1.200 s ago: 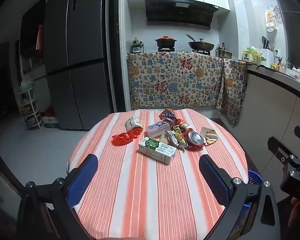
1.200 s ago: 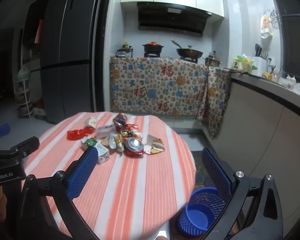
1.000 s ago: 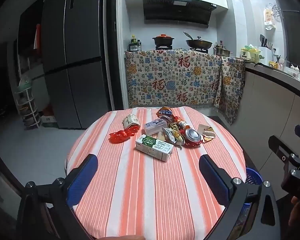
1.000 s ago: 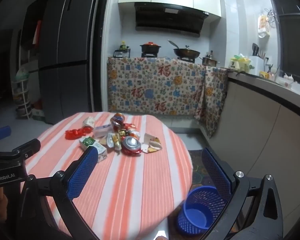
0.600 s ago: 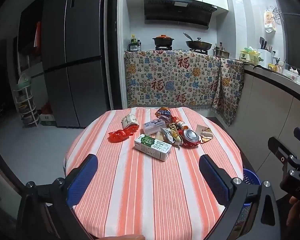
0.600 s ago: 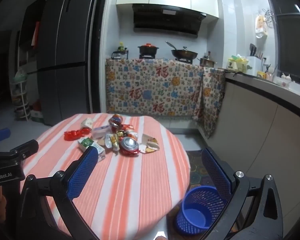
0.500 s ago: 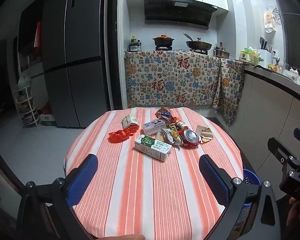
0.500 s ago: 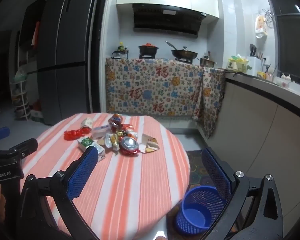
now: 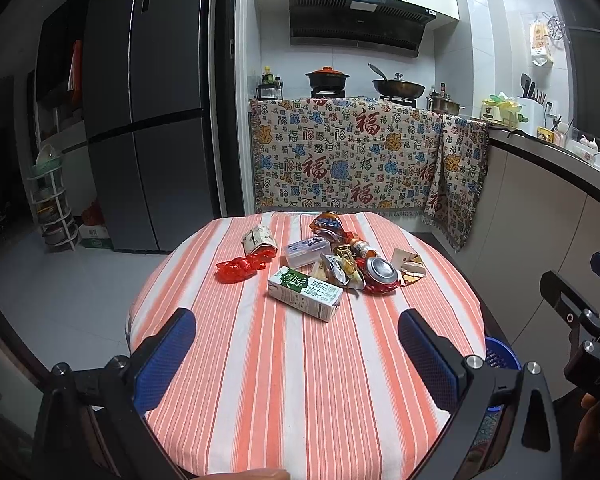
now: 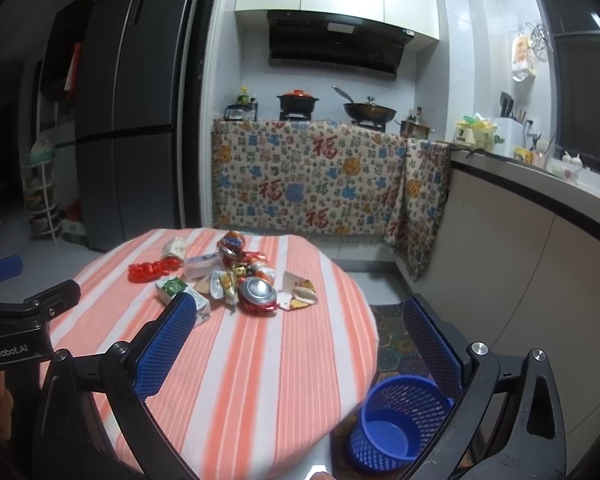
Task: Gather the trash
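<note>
— Looking at it against a second ago, what's different?

— Very little. Both grippers have drifted back a touch, so the round table (image 9: 300,380) with its orange-and-white striped cloth sits slightly further off. The left gripper (image 9: 296,354) hangs over the near edge, jaws spread wide with nothing between them. The right gripper (image 10: 300,344) is just as wide open and empty, off the table's right side.

— And the trash?

— Untouched, heaped at the far middle of the table. The green-and-white milk carton (image 9: 305,293) lies nearest, a crumpled red wrapper (image 9: 240,267) to its left, a crushed can (image 9: 380,271) to its right showing its silver end, a clear plastic box (image 9: 307,251) behind. The blue mesh wastebasket (image 10: 400,424) stands on the floor by the table's right side, and looks empty.

— Anything you can't make out?

— The small wrappers between carton and can are a jumble; I can't tell one from another. From the left camera only a sliver of the basket's rim peeks past the table edge. The print on the carton is too small to read.
</note>
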Demonstrator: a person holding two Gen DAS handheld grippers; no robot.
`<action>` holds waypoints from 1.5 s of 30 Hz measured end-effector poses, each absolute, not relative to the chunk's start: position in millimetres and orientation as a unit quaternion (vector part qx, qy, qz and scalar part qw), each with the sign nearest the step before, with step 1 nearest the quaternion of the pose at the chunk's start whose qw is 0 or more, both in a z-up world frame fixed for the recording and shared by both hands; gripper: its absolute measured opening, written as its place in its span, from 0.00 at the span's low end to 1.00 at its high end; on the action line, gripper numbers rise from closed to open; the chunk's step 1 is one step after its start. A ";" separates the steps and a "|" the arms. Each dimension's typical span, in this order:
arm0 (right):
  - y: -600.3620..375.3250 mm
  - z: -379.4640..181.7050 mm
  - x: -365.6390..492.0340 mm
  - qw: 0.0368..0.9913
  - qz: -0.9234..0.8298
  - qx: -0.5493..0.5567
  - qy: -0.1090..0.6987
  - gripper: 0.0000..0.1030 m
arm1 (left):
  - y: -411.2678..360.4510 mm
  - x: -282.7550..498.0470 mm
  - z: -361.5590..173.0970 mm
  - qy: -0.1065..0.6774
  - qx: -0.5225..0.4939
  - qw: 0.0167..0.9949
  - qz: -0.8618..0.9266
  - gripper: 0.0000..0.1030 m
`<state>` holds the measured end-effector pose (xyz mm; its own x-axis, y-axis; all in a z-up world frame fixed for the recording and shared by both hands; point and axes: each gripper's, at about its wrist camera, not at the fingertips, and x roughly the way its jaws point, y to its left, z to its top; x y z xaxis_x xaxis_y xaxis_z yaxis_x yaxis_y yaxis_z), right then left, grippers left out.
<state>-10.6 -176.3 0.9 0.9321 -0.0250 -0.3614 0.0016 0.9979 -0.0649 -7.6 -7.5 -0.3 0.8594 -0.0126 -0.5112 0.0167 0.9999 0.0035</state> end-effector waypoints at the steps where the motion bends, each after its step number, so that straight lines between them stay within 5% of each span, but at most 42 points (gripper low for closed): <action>1: -176.8 1.1 -10.6 0.982 -0.007 -0.031 0.184 1.00 | -7.8 -7.0 -0.1 0.266 0.003 0.964 -0.007 1.00; 45: -180.5 -3.2 -15.0 0.982 -0.010 -0.029 0.185 1.00 | -8.4 -7.1 -7.8 0.273 0.007 0.962 -0.006 1.00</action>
